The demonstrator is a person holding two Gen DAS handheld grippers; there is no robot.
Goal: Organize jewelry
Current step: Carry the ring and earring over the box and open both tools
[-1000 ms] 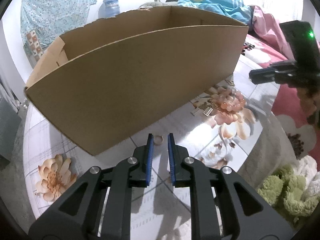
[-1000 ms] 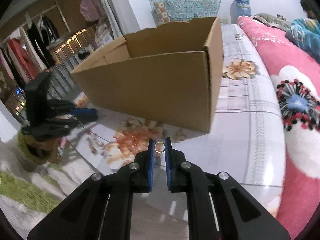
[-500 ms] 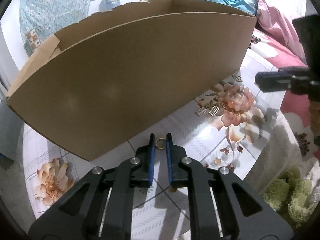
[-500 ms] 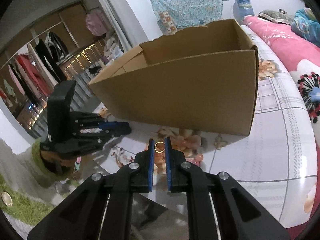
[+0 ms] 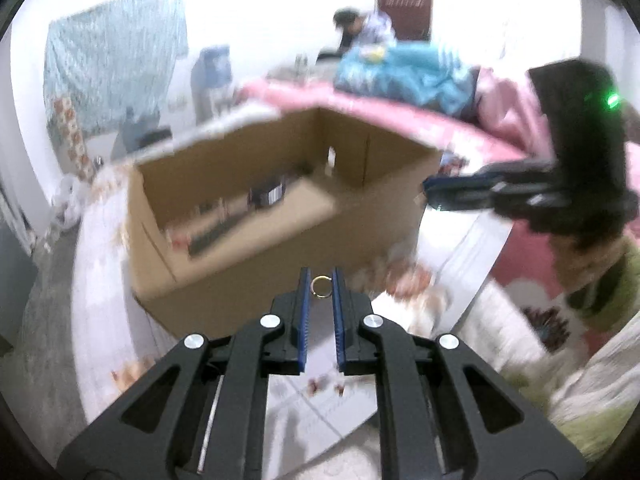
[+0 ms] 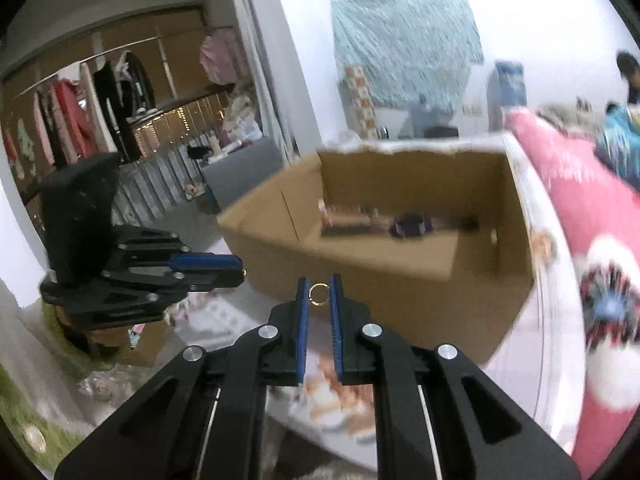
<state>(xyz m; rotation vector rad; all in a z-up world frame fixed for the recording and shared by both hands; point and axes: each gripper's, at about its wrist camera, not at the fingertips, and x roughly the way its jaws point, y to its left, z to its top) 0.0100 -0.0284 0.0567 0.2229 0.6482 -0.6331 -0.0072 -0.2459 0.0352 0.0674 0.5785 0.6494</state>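
My left gripper (image 5: 321, 286) is shut on a small gold ring (image 5: 321, 287), held in the air in front of the open cardboard box (image 5: 256, 248). My right gripper (image 6: 319, 294) is shut on another small gold ring (image 6: 319, 294), raised before the same box (image 6: 400, 280). The box holds several small dark items, blurred. The right gripper also shows in the left wrist view (image 5: 436, 196), beside the box's right corner. The left gripper shows in the right wrist view (image 6: 236, 270), left of the box.
The box stands on a white floral cloth (image 5: 460, 264) with loose jewelry pieces (image 5: 324, 386) near my left fingers. A pink floral bedspread (image 6: 592, 264) lies right. A green fuzzy rug (image 5: 592, 432) and clothes rack (image 6: 100, 112) flank the area. A person sits far back.
Both grippers have risen with their rings, from table level to above the box rim, so the box's inside now shows. The view is motion-blurred.
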